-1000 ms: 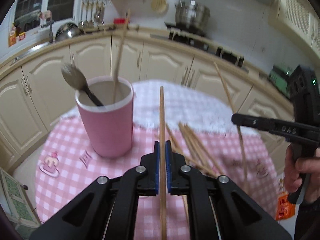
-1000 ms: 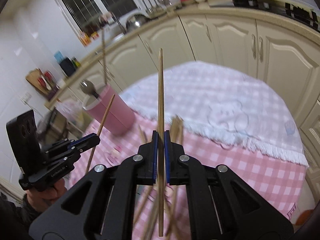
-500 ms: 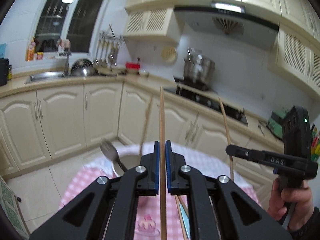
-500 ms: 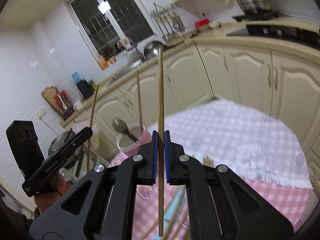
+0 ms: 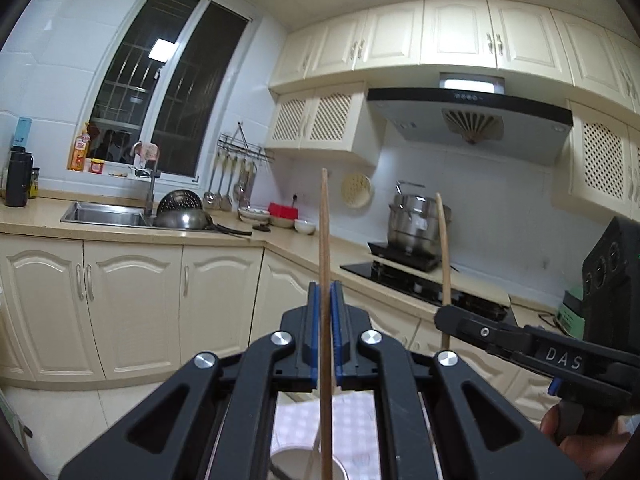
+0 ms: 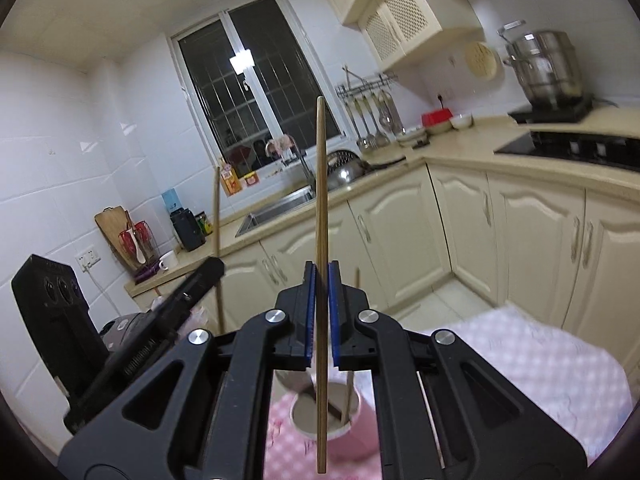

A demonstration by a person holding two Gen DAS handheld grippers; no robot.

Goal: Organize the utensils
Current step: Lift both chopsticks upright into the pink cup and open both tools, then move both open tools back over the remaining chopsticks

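Both grippers have lifted high. Left gripper (image 5: 325, 332) pinches one long wooden chopstick (image 5: 324, 240) upright; right gripper (image 6: 321, 312) pinches another wooden chopstick (image 6: 321, 200) upright. Round pink cup (image 6: 352, 436) sits right below, on the table.

This is a home kitchen. Cream cabinets (image 5: 132, 300) run under a beige counter (image 5: 256, 240) with a steel sink (image 5: 104, 214) and tap below a dark window (image 5: 168, 100). Ladles (image 5: 224, 184) hang on a wall rack, a range hood (image 5: 472, 116) sits over a hob (image 5: 420, 284) bearing a steel pot (image 5: 416, 220), and white tiles (image 6: 60, 152) cover the walls.
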